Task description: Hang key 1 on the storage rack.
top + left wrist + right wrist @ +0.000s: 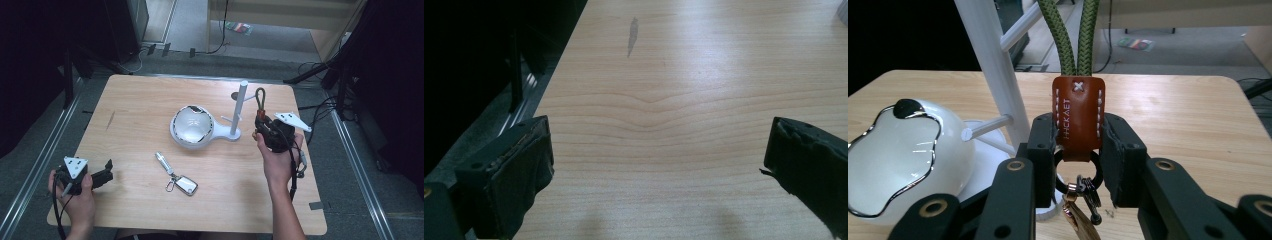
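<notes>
- Two tongs work over one wooden counter (150, 100), one in each of a person's hands.
- The right tongs (1079, 145) are clamped on the brown leather tab of one keychain (1078, 117), its green cord loop standing upright just beside the white stand (240, 107); metal rings hang below the tab.
- The left tongs (659, 165) rest near the counter's front left corner, jaws spread wide with nothing but bare wood between them.
- One white stand with short side pegs rises from a base that also carries one white bowl-shaped tray (191, 127).
- A second keychain (176, 175), silver with a car key fob, lies flat near the counter's front, well apart from both tongs.
</notes>
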`<state>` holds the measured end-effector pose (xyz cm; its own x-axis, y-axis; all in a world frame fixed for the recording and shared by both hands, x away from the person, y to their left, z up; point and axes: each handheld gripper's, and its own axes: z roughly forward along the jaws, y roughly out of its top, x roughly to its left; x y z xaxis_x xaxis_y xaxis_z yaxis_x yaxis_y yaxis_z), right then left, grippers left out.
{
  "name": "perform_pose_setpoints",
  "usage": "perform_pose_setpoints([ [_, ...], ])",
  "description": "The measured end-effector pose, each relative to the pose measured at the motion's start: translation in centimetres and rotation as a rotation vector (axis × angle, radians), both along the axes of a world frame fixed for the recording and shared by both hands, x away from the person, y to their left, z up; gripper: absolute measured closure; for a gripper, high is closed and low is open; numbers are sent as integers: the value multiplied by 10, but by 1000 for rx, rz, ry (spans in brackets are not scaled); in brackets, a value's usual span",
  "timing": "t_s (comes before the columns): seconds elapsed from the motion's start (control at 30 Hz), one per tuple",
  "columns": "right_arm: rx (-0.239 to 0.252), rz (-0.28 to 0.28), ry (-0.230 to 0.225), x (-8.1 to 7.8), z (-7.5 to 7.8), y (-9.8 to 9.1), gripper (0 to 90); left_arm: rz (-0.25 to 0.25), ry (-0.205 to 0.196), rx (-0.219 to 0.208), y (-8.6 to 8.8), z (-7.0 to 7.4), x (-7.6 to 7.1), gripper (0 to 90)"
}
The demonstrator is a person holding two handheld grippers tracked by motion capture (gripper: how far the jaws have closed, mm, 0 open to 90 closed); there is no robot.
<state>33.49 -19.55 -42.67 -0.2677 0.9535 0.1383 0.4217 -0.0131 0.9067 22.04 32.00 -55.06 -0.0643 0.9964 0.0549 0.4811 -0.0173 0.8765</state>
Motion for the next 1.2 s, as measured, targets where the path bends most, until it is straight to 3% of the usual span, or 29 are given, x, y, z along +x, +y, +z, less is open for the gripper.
perform_pose_setpoints([
  [0.2, 52, 50, 10, 5, -3, -4, 691, -4, 0, 1, 0, 0, 0, 0],
  [0.73, 36, 116, 9, 9, 0, 4, 690, -4, -1, 1, 0, 0, 0, 0],
  [1.2, -46, 171, 14, 10, -4, 10, 688, -6, -2, 1, 0, 0, 0, 0],
])
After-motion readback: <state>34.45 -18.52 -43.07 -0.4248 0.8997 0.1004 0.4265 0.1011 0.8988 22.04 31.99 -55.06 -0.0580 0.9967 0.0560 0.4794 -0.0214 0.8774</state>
